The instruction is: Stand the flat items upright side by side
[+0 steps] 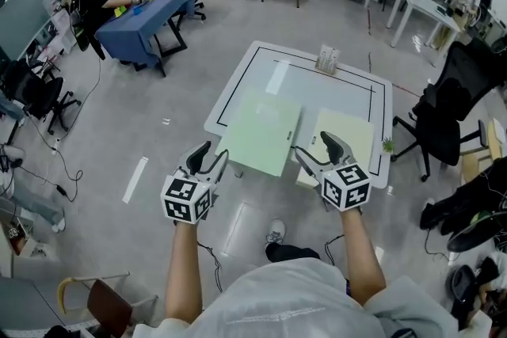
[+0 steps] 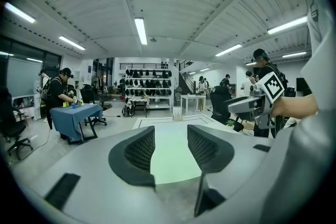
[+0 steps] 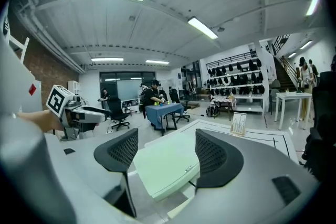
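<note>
The pale green folder [image 1: 261, 131] lies flat, overhanging the desk's [image 1: 380, 103] near edge, just ahead of the left gripper [image 1: 210, 161] and right gripper [image 1: 315, 150]. Both have their jaws spread and touch nothing. A yellower folder [image 1: 352, 134] lies flat beside it, toward the near right corner.

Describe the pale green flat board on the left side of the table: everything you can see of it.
The pale green board is a thin rectangle with rounded corners, matte like plastic or card, with a small mark on one edge. It lies flat on the white table, and its near edge seems to overhang the table's front. A yellower sheet lies beside it. The right gripper is open near its corner, not gripping it.
</note>
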